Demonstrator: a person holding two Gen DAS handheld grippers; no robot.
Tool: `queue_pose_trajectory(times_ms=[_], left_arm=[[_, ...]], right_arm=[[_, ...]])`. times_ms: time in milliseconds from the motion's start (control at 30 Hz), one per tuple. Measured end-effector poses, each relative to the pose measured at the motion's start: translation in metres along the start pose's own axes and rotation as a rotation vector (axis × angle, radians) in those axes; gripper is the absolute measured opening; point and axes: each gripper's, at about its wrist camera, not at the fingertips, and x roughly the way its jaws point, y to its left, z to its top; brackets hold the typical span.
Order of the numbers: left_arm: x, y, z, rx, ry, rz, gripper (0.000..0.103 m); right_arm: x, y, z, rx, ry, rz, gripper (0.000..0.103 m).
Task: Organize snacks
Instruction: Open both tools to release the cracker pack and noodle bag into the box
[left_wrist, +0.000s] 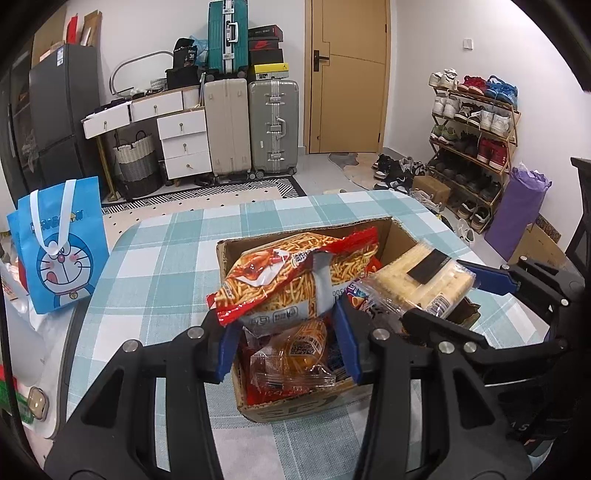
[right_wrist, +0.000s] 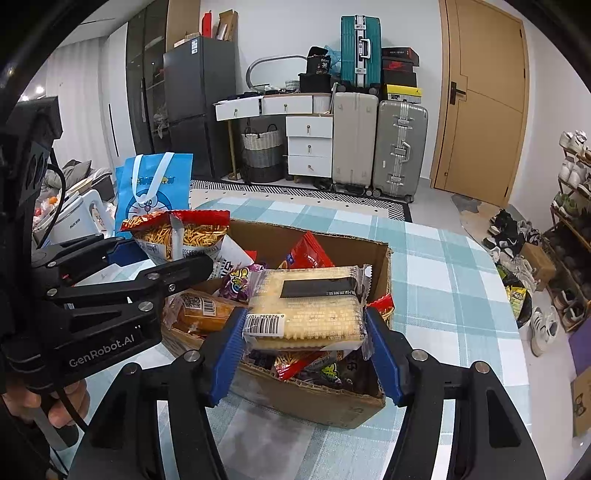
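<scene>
An open cardboard box (left_wrist: 295, 410) full of snack packs stands on the checked tablecloth (left_wrist: 166, 254). My left gripper (left_wrist: 285, 317) is shut on the lower edge of a red bag of potato sticks (left_wrist: 295, 269), which hangs above the box's left side. In the right wrist view that bag (right_wrist: 177, 236) sits in the left gripper (right_wrist: 162, 254) at the upper left. My right gripper (right_wrist: 306, 321) has its blue pads against both sides of a clear pack of crackers (right_wrist: 306, 310), held over the box (right_wrist: 314, 398). From the left wrist view, the crackers (left_wrist: 417, 280) hover over the box's right end.
A blue cartoon tote bag (left_wrist: 62, 251) stands by the table's left edge, with a white kettle (right_wrist: 74, 218) beyond it. A hand (right_wrist: 55, 406) grips the left tool. Suitcases (left_wrist: 273, 125), drawers and a shoe rack (left_wrist: 476, 147) line the room behind the table.
</scene>
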Motion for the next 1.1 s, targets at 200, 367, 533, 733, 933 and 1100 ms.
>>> queue_pose_trajectory(times_ms=[200,367,533,733,933,1100], left_arm=[[0.004,-0.005,-0.001,0.013,0.002,0.001,0.043],[0.010,-0.011,-0.001,0.023,0.011,-0.031,0.043],[0.017,-0.013,-0.006,0.005,0.053,-0.042,0.045],[0.001,-0.007,-0.015,0.000,0.018,-0.054,0.084],[-0.026,-0.001,-0.028,-0.013,-0.013,-0.085,0.102],[-0.049,0.003,-0.046,-0.024,-0.048,-0.086,0.102]], right_arm=[[-0.012,0.003,-0.006,-0.053,-0.040,-0.030,0.086],[-0.028,-0.001,-0.016,-0.051,-0.068,-0.037,0.091],[-0.046,-0.014,-0.032,0.014,-0.097,0.002,0.098],[-0.056,-0.031,-0.047,0.113,-0.107,0.055,0.102],[-0.059,-0.036,-0.062,0.144,-0.108,0.093,0.102],[-0.063,-0.028,-0.070,0.125,-0.147,0.107,0.102]])
